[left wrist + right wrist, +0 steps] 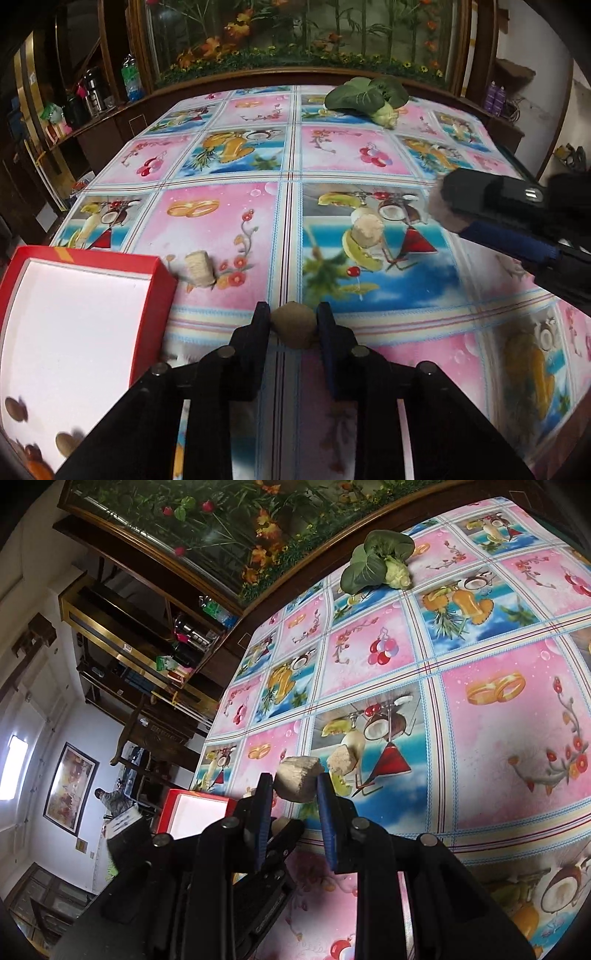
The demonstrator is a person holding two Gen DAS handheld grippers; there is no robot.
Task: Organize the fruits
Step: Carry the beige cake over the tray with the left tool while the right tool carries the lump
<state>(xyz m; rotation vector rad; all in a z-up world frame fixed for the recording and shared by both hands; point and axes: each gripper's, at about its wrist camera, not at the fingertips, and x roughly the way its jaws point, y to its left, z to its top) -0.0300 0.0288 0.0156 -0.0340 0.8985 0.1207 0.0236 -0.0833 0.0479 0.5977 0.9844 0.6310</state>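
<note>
Claws are working over a tabletop covered in a bright fruit-print cloth. Left claw is clenching a small round brown fruit between its pads, low over the cloth just right of the red tray's near corner. Right claw is gripping a pale, rough-cut chunk and is holding it off the cloth, well right of the red tray in the left camera's view. Two more pale chunks are lying on the cloth: one just beside the tray's right wall, another farther right of the tray. Inside the white-floored tray, several small brown fruits are sitting near its near-left corner. Leafy greens are resting at the far edge, well beyond the tray.
</note>
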